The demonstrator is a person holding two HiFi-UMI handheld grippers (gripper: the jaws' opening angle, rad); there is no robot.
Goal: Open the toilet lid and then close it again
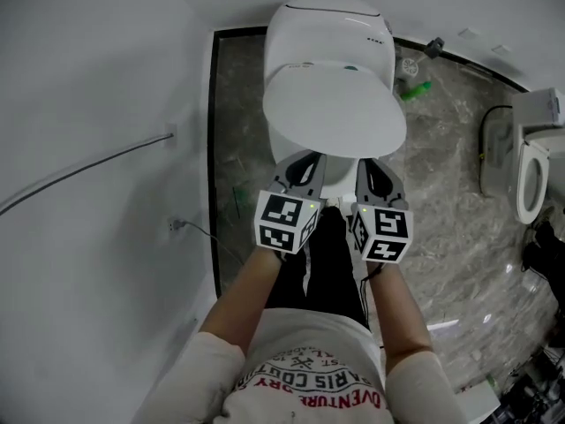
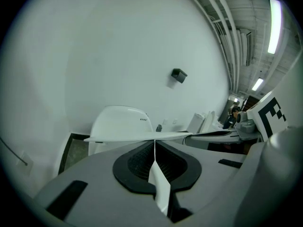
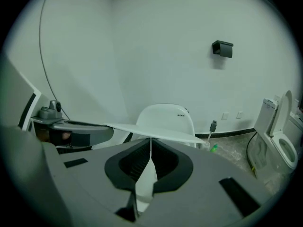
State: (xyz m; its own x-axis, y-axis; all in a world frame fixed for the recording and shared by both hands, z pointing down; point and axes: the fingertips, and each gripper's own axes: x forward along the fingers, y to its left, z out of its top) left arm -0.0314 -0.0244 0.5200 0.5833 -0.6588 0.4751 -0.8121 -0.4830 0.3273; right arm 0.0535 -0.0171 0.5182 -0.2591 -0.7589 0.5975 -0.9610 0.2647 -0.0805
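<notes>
Closest to me is the person's white printed shirt [image 1: 305, 382], with dark trousers [image 1: 331, 263] below it. Both bare forearms reach forward side by side. The left gripper [image 1: 308, 157] and the right gripper [image 1: 374, 162] run parallel and angle forward and down, each with its marker cube [image 1: 287, 222] on top.

In the left gripper view the jaws are pressed together in a thin seam with nothing clamped between them. The right gripper view shows the same, its jaws fully together and empty.

Both tips sit at the front rim of the toilet lid [image 1: 334, 106]. From the gripper views the rim runs across just above the tips, and they seem to be under it. The lid is hinged at the toilet body [image 1: 331, 29] and its front edge is lifted clear of the bowl, tilted part-way up.

The toilet stands on a marbled floor [image 1: 459, 201] against a white wall [image 1: 88, 78]. A second toilet [image 1: 530, 175] stands well off to the right.
</notes>
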